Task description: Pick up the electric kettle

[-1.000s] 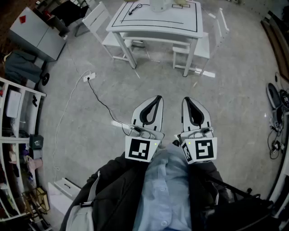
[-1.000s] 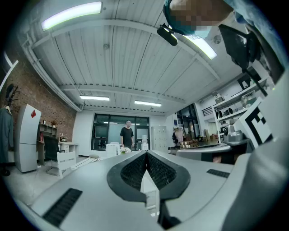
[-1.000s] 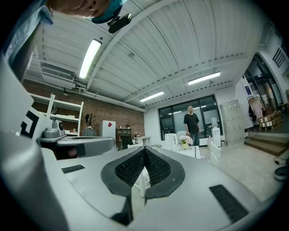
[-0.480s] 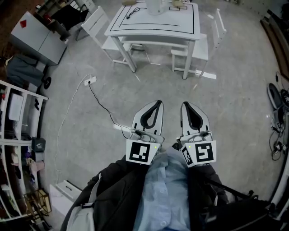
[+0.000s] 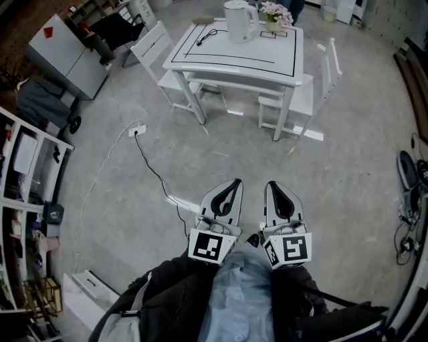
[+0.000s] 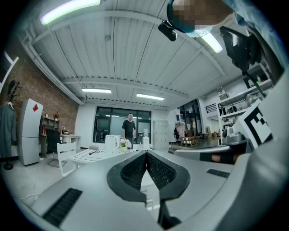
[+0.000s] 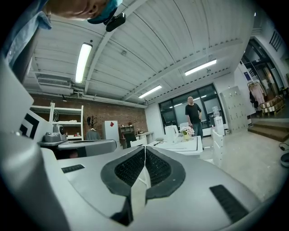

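Note:
The white electric kettle stands upright at the far side of a white table, next to a small pot of flowers. It shows small and distant in the left gripper view and the right gripper view. My left gripper and right gripper are held side by side close to my body, far short of the table. Both point level toward it. Each has its jaws shut with nothing between them, as the left gripper and right gripper views show.
White chairs stand at the table's left and right. A power strip with a black cable lies on the concrete floor between me and the table. Shelving lines the left wall. A person stands beyond the table.
Both grippers have sunk lower in the head view, still side by side and shut. The table has slid down into the frame, so the whole kettle now shows.

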`<state>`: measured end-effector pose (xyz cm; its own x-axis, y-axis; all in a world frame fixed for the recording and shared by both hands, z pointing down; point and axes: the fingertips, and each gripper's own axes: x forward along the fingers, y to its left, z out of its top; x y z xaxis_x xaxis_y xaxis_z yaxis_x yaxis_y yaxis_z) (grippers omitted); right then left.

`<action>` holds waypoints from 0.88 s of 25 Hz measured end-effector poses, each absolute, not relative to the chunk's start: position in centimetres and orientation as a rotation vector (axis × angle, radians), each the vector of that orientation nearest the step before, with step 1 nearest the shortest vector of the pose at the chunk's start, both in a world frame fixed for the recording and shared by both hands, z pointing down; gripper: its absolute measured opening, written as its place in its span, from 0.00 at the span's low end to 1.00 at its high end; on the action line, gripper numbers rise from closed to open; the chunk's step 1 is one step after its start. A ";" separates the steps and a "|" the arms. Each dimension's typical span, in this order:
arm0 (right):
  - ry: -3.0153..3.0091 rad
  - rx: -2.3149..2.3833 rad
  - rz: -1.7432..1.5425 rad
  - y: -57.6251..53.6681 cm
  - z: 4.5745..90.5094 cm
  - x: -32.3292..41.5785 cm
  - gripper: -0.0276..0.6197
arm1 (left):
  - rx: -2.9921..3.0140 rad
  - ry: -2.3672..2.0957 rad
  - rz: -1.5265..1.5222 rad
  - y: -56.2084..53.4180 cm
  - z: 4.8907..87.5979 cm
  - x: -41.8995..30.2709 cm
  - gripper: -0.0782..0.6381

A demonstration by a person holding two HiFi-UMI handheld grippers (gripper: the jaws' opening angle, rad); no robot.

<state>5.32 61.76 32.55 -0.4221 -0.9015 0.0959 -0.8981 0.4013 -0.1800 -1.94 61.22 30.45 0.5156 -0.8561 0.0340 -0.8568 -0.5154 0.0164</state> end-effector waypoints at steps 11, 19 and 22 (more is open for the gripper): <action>2.656 -1.667 -0.286 51.1 32.4 1.3 0.07 | 2.723 -1.487 0.016 50.6 30.4 -4.8 0.12; 2.649 -1.711 -0.247 44.3 31.8 -1.7 0.07 | 2.723 -1.458 -0.054 43.7 30.1 -8.0 0.12; 2.641 -1.732 -0.236 42.5 31.4 -2.4 0.07 | 2.734 -1.439 -0.067 41.8 30.1 -8.8 0.12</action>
<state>-2.37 42.52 31.43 -0.4016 -0.9100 0.1030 -0.9139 0.3909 -0.1100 -8.79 41.84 30.05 0.5655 -0.8246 -0.0144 -0.8224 -0.5651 0.0658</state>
